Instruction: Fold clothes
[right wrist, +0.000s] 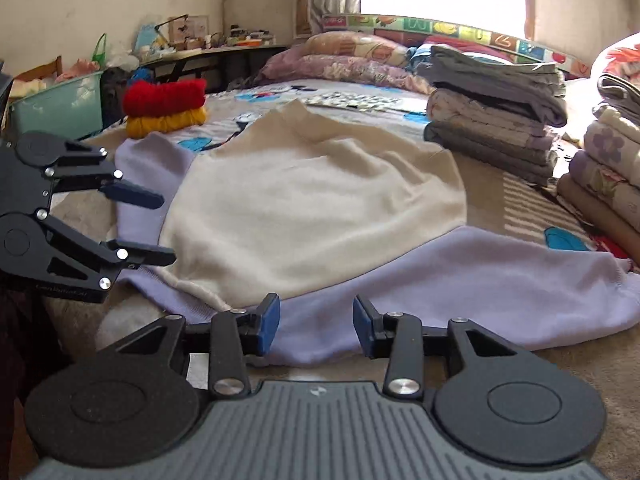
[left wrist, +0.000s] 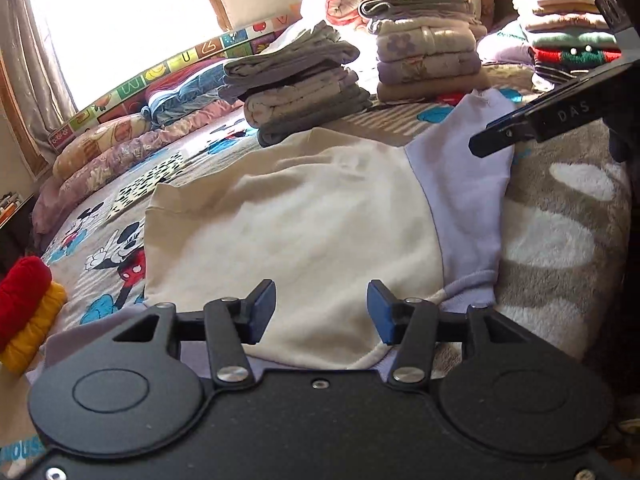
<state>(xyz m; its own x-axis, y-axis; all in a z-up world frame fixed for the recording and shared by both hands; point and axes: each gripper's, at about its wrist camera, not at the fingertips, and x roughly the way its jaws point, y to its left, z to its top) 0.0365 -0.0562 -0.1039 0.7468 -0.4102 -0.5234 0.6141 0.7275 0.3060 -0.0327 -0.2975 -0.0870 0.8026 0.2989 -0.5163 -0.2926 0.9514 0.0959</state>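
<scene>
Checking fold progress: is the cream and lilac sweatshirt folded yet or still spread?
Spread: the sweatshirt lies flat on the bed, one lilac sleeve stretched out sideways.

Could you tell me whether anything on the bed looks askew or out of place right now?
Only the cream sweater stands out: it lies rumpled, lilac sleeve sprawled sideways, not yet folded. The folded stacks look tidy.

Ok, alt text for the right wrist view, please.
A cream sweatshirt with lilac sleeves lies spread on a cartoon-print bedspread, the open right gripper over one sleeve. The left gripper, also open, is at left; folded clothes stacks stand right.
</scene>
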